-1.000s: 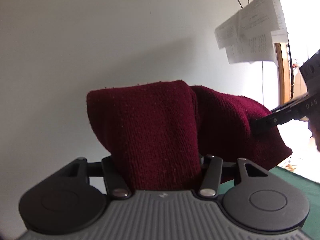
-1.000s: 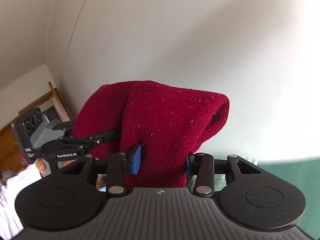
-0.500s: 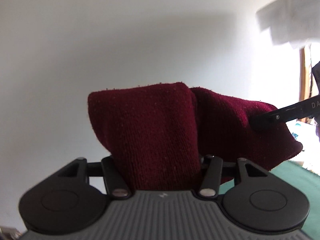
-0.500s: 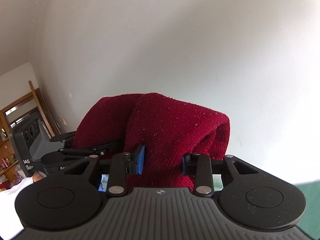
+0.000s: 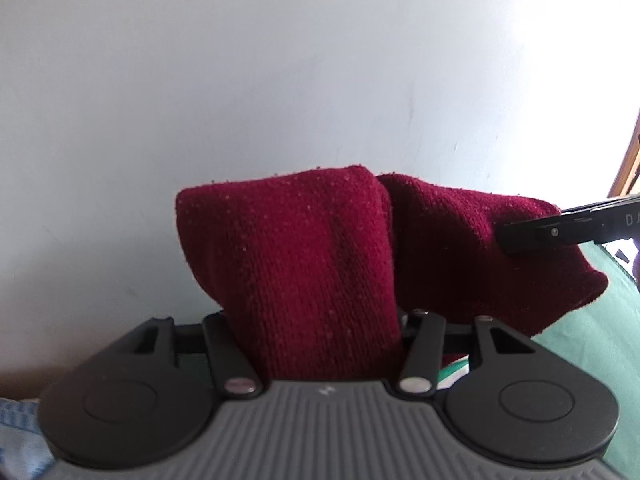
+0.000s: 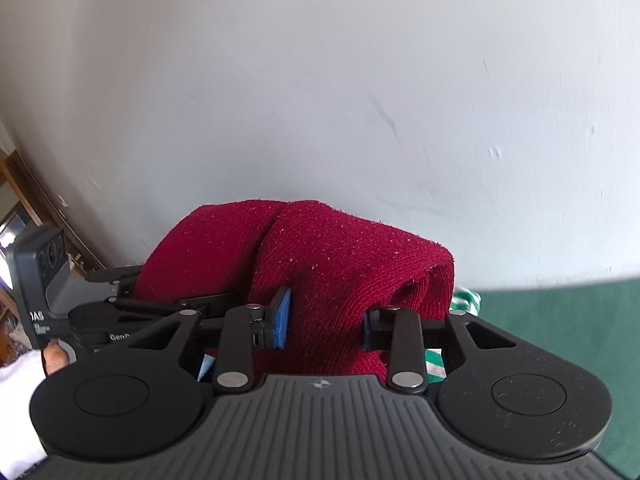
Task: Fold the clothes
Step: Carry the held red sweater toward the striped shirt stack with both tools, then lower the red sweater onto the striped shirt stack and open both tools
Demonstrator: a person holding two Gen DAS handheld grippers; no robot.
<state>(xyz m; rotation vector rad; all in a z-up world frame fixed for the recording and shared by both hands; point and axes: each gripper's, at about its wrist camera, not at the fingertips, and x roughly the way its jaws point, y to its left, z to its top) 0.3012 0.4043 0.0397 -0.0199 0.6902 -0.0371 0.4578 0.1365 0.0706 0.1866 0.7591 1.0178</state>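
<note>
Item: dark red knitted garment (image 5: 304, 272), soft, light, limp, sagging between grips. I am clamping it in my left gripper (image 5: 324, 336) and right gripper (image 6: 324, 320), edge bunched at twelve o'clock; right jaws have just been closing on it.

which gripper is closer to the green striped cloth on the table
Right. The green striped cloth lies just beyond the right gripper, which is clamped on the red knit garment. The left gripper grips the same garment further left, past the right one.
</note>
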